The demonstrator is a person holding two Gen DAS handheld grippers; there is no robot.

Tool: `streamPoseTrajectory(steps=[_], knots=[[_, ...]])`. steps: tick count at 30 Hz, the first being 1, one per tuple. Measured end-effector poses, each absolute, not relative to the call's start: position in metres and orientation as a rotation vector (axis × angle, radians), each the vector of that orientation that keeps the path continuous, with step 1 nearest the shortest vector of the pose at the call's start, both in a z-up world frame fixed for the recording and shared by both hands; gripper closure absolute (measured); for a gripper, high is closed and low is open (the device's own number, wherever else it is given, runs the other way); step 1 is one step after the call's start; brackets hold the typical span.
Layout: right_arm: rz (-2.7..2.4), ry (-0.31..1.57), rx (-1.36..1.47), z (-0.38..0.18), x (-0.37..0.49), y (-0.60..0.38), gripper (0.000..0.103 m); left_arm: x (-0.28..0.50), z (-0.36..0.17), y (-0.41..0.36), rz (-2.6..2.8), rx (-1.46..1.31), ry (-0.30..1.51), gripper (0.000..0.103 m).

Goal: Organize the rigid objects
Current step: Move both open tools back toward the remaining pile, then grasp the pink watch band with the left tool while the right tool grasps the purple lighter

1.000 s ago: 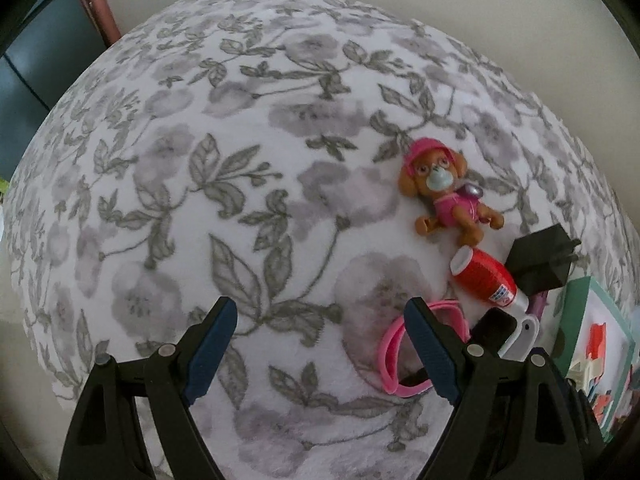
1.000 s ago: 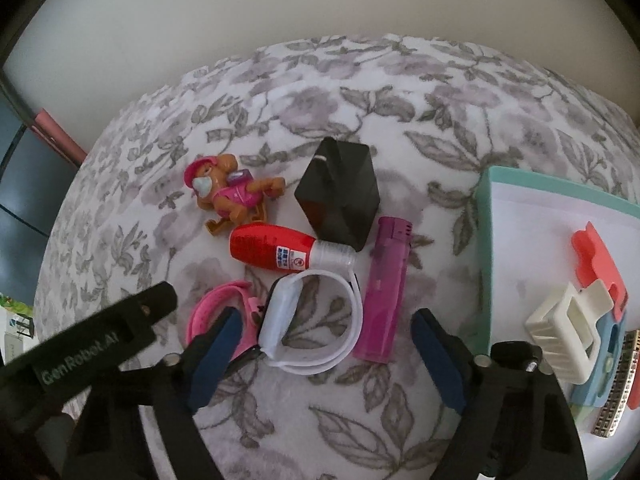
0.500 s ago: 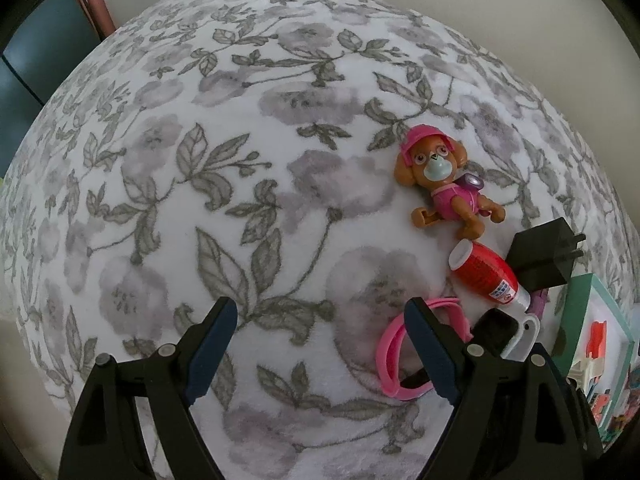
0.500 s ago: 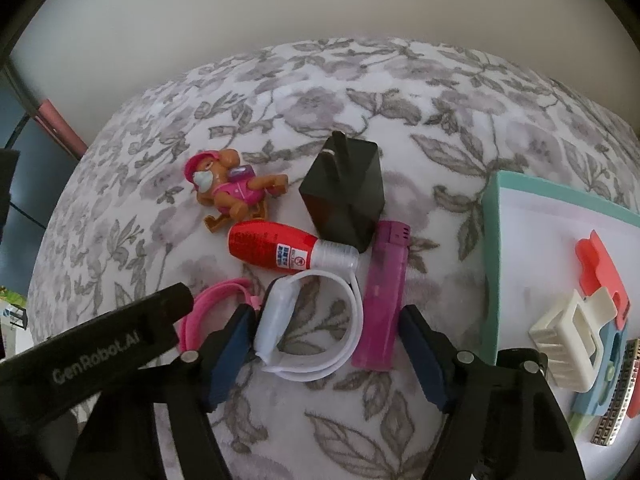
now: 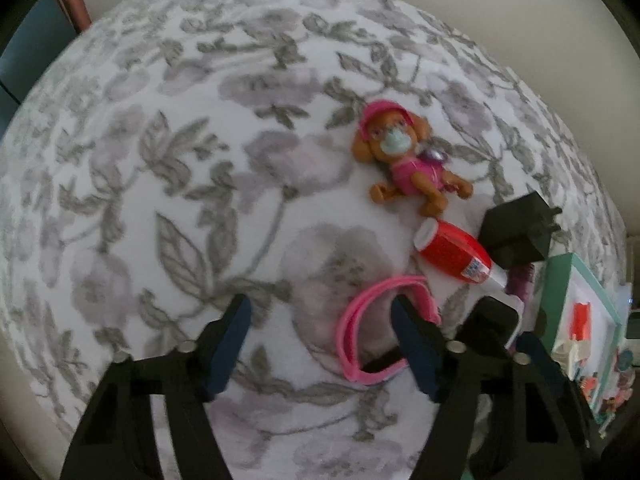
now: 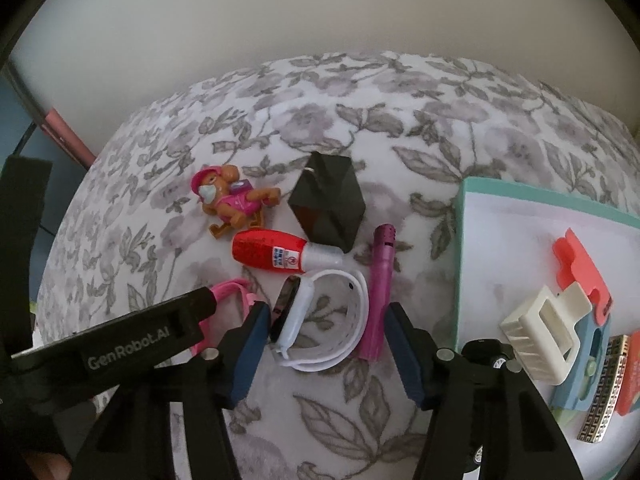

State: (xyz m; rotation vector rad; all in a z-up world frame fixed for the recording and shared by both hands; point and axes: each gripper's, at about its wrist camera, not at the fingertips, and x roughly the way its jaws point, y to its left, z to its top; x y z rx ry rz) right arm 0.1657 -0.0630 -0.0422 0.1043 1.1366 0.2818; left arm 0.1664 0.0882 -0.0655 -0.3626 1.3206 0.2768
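Note:
My left gripper (image 5: 322, 332) hangs over the floral bedspread (image 5: 180, 160), its jaws closing. The near side of a pink wristband (image 5: 345, 328) lies between them, and the right fingertip sits over the band's loop; neither pad presses on it. My right gripper (image 6: 326, 320) points down, jaws closing around a white smart wristband (image 6: 360, 300) with a black face. A purple lighter (image 6: 380, 276) lies against the band's right side, near the right pad. I see no firm squeeze. Beyond lie a red bottle (image 6: 272, 254), a black charger (image 6: 328, 204) and a toy dog (image 6: 232, 204).
A teal-rimmed tray (image 6: 520, 194) sits to the right, holding a cream hair clip (image 6: 540, 332), a coral piece (image 6: 580, 268) and several small items. The left gripper's black body (image 6: 120, 352) crosses the right wrist view's lower left. A pale wall runs behind the bed.
Both pairs of jaws have narrowed. My left gripper shifted right and lower, so its right finger now sits over the pink band. The right fingers have drawn in beside the white band and lighter.

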Motion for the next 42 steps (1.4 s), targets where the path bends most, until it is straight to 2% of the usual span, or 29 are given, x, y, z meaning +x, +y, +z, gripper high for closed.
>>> streamPoseTrajectory(steps=[3,13,14,15,16,18,23,29,42], knots=[[0.280,1.141,0.088,-0.044,0.165,-0.061,0.037,0.167,-0.069,0.083,0.284,-0.357,1.326,0.048],[0.260,1.144,0.068,-0.053,0.166,-0.057,0.032,0.171,-0.073,0.076,0.326,-0.325,1.291,0.062],[0.258,1.142,0.060,-0.054,0.166,-0.056,0.031,0.171,-0.072,0.078,0.324,-0.335,1.287,0.068],[0.257,1.139,0.050,-0.054,0.165,-0.054,0.031,0.171,-0.072,0.081,0.325,-0.352,1.279,0.080],[0.255,1.137,0.038,-0.055,0.165,-0.052,0.031,0.169,-0.071,0.088,0.327,-0.366,1.273,0.085],[0.246,1.137,0.001,-0.056,0.163,-0.047,0.031,0.168,-0.071,0.094,0.335,-0.397,1.264,0.089],[0.256,1.139,-0.047,-0.057,0.161,-0.036,0.031,0.165,-0.071,0.104,0.368,-0.422,1.244,0.093],[0.288,1.135,-0.127,-0.059,0.156,-0.017,0.037,0.162,-0.067,0.111,0.378,-0.427,1.245,0.093],[0.283,1.113,-0.153,-0.061,0.155,-0.013,0.037,0.157,-0.073,0.112,0.379,-0.445,1.251,0.093]])
